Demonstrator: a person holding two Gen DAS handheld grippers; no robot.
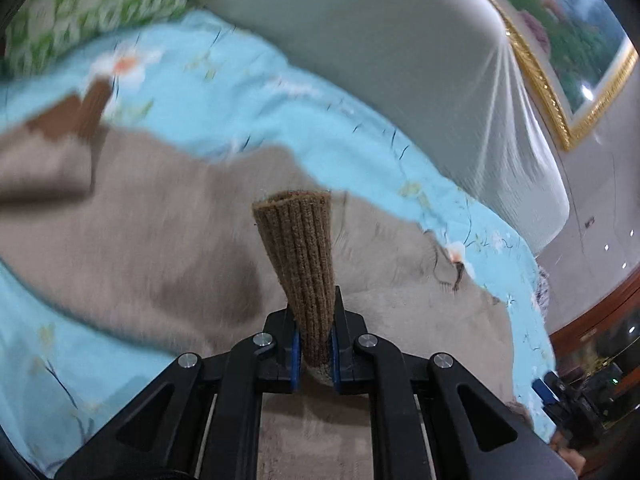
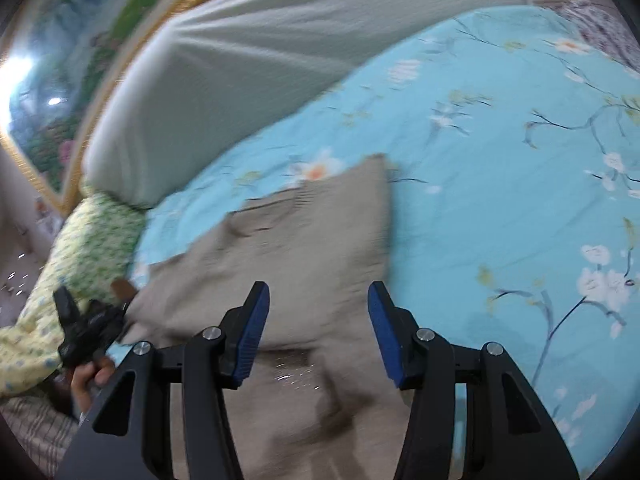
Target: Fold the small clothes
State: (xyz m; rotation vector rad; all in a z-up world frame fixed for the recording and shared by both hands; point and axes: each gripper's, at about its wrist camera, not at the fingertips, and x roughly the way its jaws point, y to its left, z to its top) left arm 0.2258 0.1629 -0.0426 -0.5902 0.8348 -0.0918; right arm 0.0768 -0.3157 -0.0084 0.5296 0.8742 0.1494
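Your left gripper (image 1: 314, 344) fingers clamp the brown ribbed cuff (image 1: 298, 252) of the beige sweater (image 2: 304, 248), while your right gripper (image 2: 318, 328) gapes empty above it.

**Bedroom backdrop, pretty cozy tbh**

So it's a bed with a light blue bedspread (image 2: 500, 128) printed with white blossoms and thin dark branches. Behind it sits a big padded headboard (image 1: 380, 60) under a pale grey-white cover, pulled into creases at one corner. On the wall above hangs a landscape painting in a gold frame (image 1: 540, 80), with bright lamp glare on its surface. A green-and-white patterned pillow (image 1: 92, 4) leans by the headboard. Dark reddish wooden furniture (image 1: 592, 312) shows at the bedside.
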